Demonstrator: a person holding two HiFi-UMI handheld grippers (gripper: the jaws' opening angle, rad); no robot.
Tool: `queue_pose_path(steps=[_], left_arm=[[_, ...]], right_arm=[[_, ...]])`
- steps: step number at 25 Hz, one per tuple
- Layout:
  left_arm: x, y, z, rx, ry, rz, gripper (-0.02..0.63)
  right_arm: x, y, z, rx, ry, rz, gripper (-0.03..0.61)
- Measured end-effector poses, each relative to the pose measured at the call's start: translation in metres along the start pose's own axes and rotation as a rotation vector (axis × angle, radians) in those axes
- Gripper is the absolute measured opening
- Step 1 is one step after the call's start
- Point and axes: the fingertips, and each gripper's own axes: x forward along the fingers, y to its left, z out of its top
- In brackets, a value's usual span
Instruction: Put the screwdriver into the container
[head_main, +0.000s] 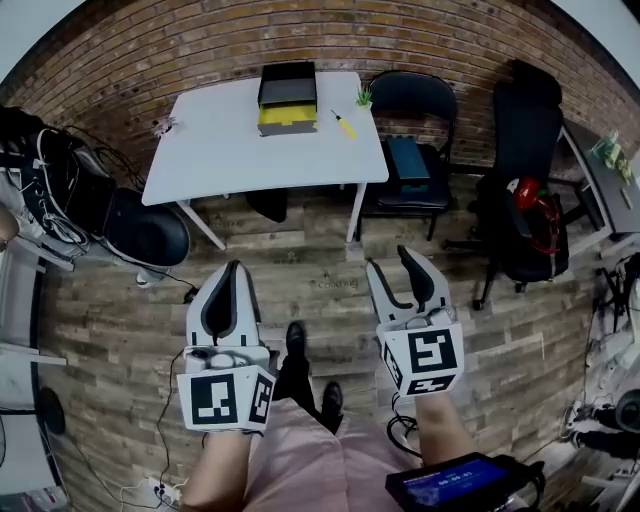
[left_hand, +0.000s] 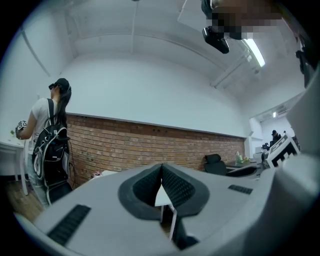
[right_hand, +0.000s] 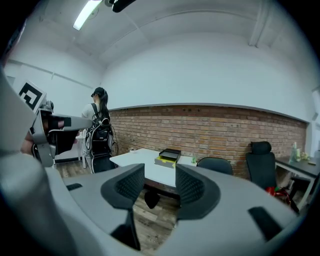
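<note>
A small yellow-handled screwdriver (head_main: 344, 125) lies on the white table (head_main: 215, 150), just right of a black container with a yellow drawer (head_main: 287, 98). Both stand far ahead of me, across the wood floor. My left gripper (head_main: 229, 277) is held low at the left, its jaws pressed together with nothing between them. At the right, my right gripper (head_main: 396, 268) has its jaws spread wide and empty. The right gripper view shows the container (right_hand: 168, 157) on the distant table (right_hand: 142, 162). The screwdriver is too small to make out there.
A dark chair (head_main: 412, 150) stands at the table's right end, and a black office chair (head_main: 525, 190) with a red item on it further right. A backpack and cables (head_main: 60, 195) sit at the left. A person with a backpack (right_hand: 100, 132) stands by the brick wall.
</note>
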Motion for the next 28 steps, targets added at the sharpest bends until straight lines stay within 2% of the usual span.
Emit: queue_pose_path(steps=[10, 16, 22, 28], left_arm=[[0.122, 0.064, -0.019, -0.024, 0.028, -0.029, 0.012], [0.185, 0.101, -0.007, -0.035, 0.004, -0.065, 0.012], [0.232, 0.113, 0.001, -0.036, -0.015, -0.119, 0.012], [0.261, 0.111, -0.011, -0.045, 0.015, -0.159, 0.012]], right_arm=[[0.133, -0.014, 0.017, -0.012, 0.047, -0.009, 0.199], [0.195, -0.016, 0.041, -0.024, 0.053, -0.031, 0.199], [0.230, -0.023, 0.062, -0.027, 0.039, -0.067, 0.199], [0.254, -0.031, 0.059, -0.021, 0.055, -0.079, 0.199]])
